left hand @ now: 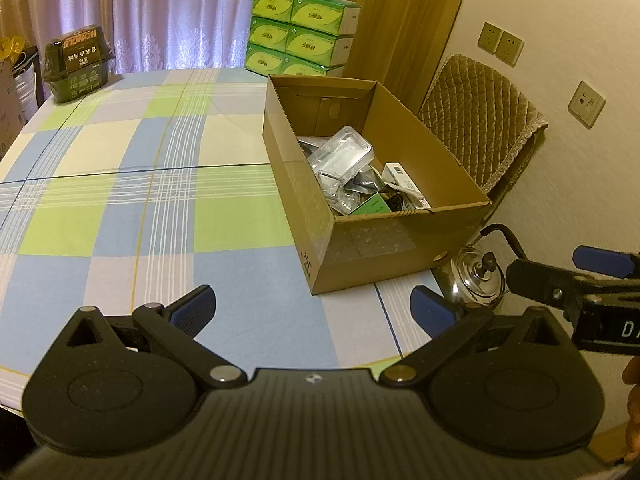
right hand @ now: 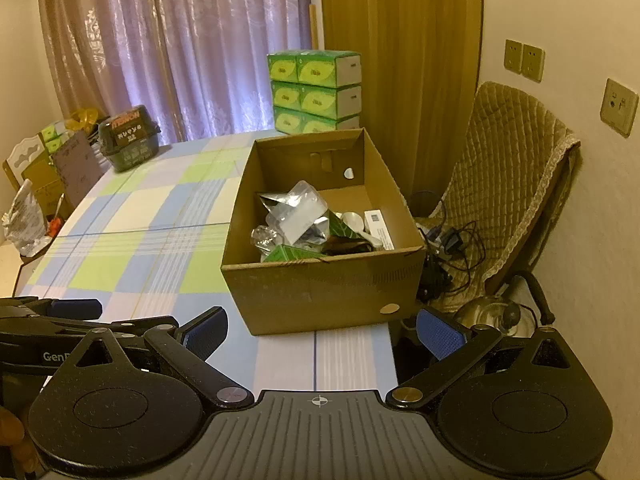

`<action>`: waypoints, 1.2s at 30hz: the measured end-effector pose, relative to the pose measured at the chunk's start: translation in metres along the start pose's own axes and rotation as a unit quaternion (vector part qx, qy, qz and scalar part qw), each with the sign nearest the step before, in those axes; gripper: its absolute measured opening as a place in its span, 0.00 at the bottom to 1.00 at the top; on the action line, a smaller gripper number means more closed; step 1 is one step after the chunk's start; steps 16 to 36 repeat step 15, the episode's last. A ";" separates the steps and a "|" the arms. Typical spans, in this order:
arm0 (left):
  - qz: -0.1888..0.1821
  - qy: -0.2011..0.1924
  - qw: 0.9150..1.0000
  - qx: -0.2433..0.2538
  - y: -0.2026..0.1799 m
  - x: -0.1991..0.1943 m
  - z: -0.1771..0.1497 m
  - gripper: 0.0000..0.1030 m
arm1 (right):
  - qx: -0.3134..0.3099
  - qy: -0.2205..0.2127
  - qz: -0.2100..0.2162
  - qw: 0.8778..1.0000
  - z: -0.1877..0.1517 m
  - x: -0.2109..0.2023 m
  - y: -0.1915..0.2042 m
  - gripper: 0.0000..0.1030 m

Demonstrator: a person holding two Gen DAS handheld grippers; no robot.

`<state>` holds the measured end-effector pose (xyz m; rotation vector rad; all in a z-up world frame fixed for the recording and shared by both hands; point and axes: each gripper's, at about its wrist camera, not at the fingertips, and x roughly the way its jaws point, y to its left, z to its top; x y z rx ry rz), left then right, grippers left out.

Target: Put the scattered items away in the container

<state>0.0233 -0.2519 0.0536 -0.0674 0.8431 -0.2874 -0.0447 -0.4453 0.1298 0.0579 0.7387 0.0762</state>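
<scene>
An open cardboard box (left hand: 400, 248) (right hand: 320, 292) stands on the right part of the checked tablecloth (left hand: 140, 200) (right hand: 140, 240). Inside it lie several items: clear plastic packs (left hand: 342, 156) (right hand: 300, 216), a white carton (left hand: 402, 180) (right hand: 378, 228) and a green packet (left hand: 372, 205) (right hand: 292, 254). My left gripper (left hand: 312, 310) hovers open over the cloth, short of the box, with nothing between its fingers. My right gripper (right hand: 322, 330) is also open and empty, in front of the box's near wall. Each gripper shows at the edge of the other's view.
A dark green lidded tub (left hand: 78, 64) (right hand: 130, 138) sits at the table's far left. Stacked green tissue boxes (left hand: 300, 32) (right hand: 316, 90) stand behind the box. A padded chair (left hand: 480, 120) (right hand: 508, 184) and a steel kettle (left hand: 480, 276) (right hand: 496, 316) are past the table's right edge.
</scene>
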 end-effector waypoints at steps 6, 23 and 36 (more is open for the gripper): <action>-0.001 0.002 1.000 -0.003 0.001 0.000 0.000 0.99 | 0.000 0.003 0.002 1.000 -0.001 0.001 0.002 1.00; -0.005 -0.001 1.000 -0.002 0.003 -0.002 -0.002 0.99 | -0.002 0.006 0.001 1.000 -0.001 0.002 0.004 1.00; -0.005 -0.001 1.000 -0.002 0.003 -0.002 -0.002 0.99 | -0.002 0.006 0.001 1.000 -0.001 0.002 0.004 1.00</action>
